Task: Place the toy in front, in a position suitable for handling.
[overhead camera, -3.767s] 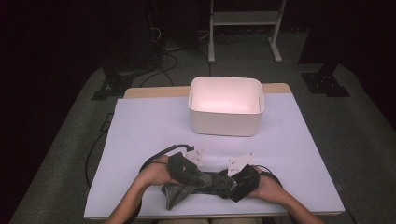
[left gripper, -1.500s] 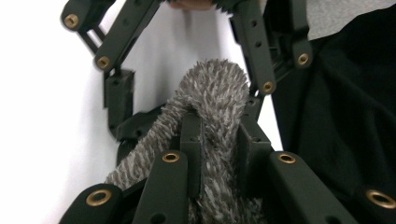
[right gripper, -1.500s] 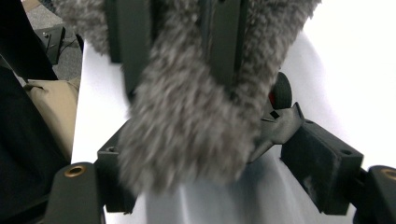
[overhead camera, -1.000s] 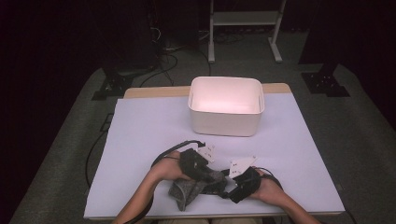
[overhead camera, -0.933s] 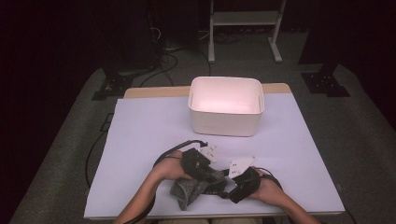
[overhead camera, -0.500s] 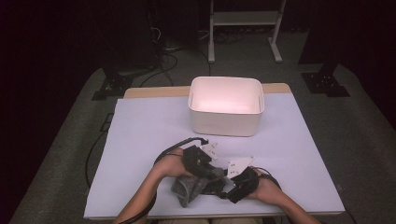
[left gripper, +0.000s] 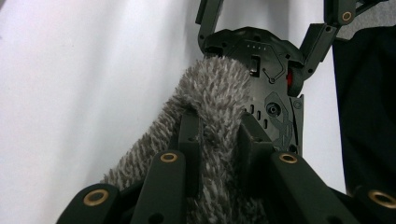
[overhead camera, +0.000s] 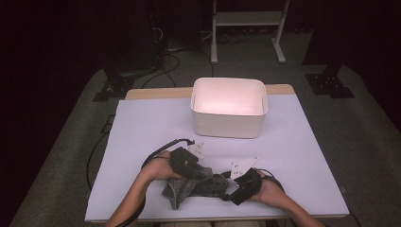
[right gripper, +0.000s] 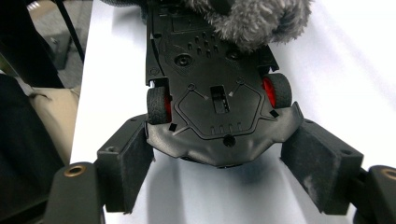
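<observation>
A black toy car (right gripper: pixel 215 102) lies with its underside towards the right gripper view, showing red-hubbed wheels. My right gripper (right gripper: pixel 215 158) is shut on its bumper end, one pad on each side. A grey fluffy cloth (left gripper: pixel 210 93) is pinched in my left gripper (left gripper: pixel 219 135) and pressed against the car (left gripper: pixel 275 93). In the high view both grippers meet near the table's front edge: the left gripper (overhead camera: pixel 189 165) with the cloth (overhead camera: pixel 182 191) hanging below it, the right gripper (overhead camera: pixel 239 187) holding the car (overhead camera: pixel 215 182) towards it.
A white rectangular bin (overhead camera: pixel 229 106) stands at the back middle of the white table (overhead camera: pixel 142 127). Cables trail from both grippers. A metal stand and dark equipment sit on the floor beyond the table.
My left gripper with the cloth has shifted a little to the right and away over the car, then back slightly. The right gripper has held the car almost still.
</observation>
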Available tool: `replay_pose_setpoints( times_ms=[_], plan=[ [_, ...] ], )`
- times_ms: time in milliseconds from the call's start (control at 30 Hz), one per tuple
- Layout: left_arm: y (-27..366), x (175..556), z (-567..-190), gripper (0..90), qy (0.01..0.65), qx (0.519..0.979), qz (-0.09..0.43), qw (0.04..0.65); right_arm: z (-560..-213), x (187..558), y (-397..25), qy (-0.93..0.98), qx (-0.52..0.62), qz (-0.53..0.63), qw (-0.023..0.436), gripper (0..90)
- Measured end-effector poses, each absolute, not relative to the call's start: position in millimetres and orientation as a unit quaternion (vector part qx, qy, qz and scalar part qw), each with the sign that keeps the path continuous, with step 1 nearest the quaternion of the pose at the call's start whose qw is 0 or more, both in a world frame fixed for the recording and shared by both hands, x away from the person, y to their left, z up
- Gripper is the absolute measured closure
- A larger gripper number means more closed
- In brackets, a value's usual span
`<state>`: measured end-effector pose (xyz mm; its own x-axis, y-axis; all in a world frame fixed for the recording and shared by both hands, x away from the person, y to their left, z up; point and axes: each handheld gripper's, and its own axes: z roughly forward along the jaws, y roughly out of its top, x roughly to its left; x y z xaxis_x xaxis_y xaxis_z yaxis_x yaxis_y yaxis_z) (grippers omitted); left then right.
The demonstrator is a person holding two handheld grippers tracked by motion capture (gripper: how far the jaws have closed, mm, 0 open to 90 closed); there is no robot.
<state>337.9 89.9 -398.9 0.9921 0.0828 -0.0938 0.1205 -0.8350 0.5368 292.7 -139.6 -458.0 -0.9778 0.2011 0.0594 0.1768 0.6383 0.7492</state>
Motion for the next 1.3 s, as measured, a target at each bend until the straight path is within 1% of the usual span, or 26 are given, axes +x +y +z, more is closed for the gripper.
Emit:
replay_pose_setpoints(
  times_ms=[200,433,500,600,767,1033,1167,1300],
  plan=[
    [83.7,337.0,-398.8,74.7,0.046,0.960,-0.035,0.275,-458.6,297.0,-131.5,0.909,0.104,0.404,0.006,18.6],
    [77.1,333.9,-397.6,74.5,0.026,0.961,-0.039,0.273,-455.1,300.3,-113.7,0.912,0.084,0.402,-0.001,17.9],
    [78.6,333.2,-397.4,74.5,0.025,0.960,-0.039,0.276,-455.2,299.7,-109.6,0.913,0.079,0.401,-0.008,20.9],
    [83.1,332.0,-396.2,74.5,0.024,0.958,-0.043,0.281,-455.4,298.8,-110.3,0.917,0.076,0.392,-0.002,22.4],
    [92.5,327.9,-393.0,74.5,0.020,0.960,-0.040,0.275,-456.9,298.0,-110.5,0.920,0.068,0.387,0.007,22.6],
    [121.9,322.1,-388.2,74.2,0.039,0.961,-0.037,0.270,-455.3,297.1,-110.2,0.923,0.059,0.380,0.013,22.7],
    [134.6,316.2,-387.9,73.8,0.041,0.953,-0.060,0.293,-453.0,298.1,-113.7,0.925,0.055,0.376,0.011,22.7],
    [135.8,312.3,-390.6,73.8,0.036,0.954,-0.064,0.290,-451.8,299.9,-121.3,0.925,0.058,0.376,0.008,22.7]
  ],
)
